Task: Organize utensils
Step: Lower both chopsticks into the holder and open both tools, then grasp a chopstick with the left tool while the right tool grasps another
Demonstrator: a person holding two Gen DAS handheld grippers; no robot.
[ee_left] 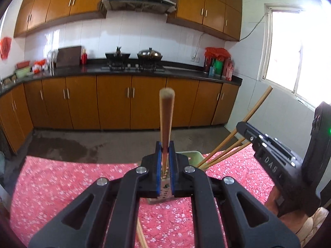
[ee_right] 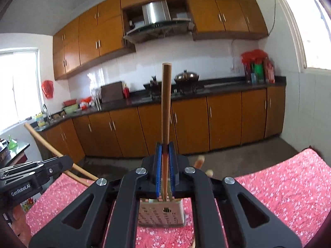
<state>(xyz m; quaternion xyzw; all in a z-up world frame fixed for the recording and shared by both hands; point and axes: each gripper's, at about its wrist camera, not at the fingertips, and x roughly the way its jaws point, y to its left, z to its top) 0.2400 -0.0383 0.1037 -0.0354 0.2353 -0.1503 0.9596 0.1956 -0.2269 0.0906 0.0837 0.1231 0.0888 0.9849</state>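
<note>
Above the perforated holder (ee_right: 162, 212) on the pink cloth (ee_right: 279, 186), left gripper (ee_left: 164, 152) and right gripper (ee_right: 164, 146) each clamp one upright chopstick (ee_left: 166, 119) (three more already lean inside); insertion step, apparently needing a straight lowering into the holder mouth.

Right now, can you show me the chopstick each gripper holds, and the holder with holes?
left chopstick (ee_left: 166, 124): left wrist view, mid shaft.
right chopstick (ee_right: 166, 103): right wrist view, mid shaft.
perforated utensil holder (ee_right: 161, 215): right wrist view, front wall.
</note>
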